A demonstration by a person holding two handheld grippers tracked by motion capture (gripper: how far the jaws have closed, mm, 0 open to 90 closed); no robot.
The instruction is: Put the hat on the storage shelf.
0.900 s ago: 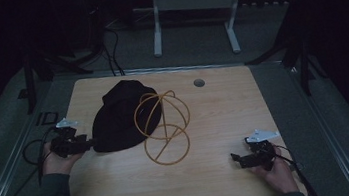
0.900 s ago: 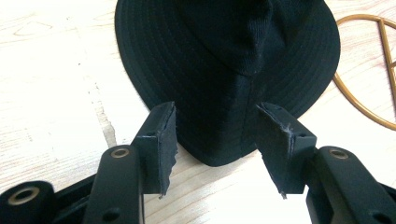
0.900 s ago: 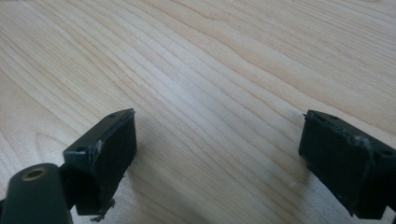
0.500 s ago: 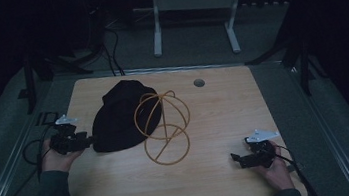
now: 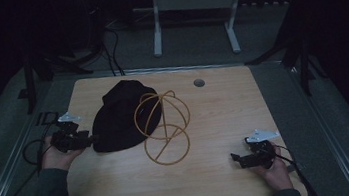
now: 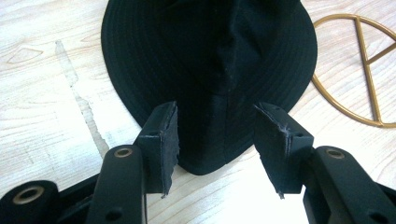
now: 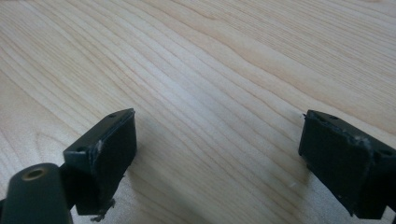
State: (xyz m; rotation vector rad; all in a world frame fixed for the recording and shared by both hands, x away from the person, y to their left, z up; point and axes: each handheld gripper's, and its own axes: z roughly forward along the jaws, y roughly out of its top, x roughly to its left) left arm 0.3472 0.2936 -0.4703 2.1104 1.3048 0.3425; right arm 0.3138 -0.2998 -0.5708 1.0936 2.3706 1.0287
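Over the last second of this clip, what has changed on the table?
Hardly anything. The left tongs sit at the brim of the black hat, open around its edge without pressing. The right tongs hover open over bare table. Hat and gold wire stand have not shifted.

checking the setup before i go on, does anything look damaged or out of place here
The foam pads on the left gripper fingers are frayed and ragged along their edges. The black fabric bucket hat lies slumped against the gold wire hat stand on the wooden table, not on it. Nothing spilled.
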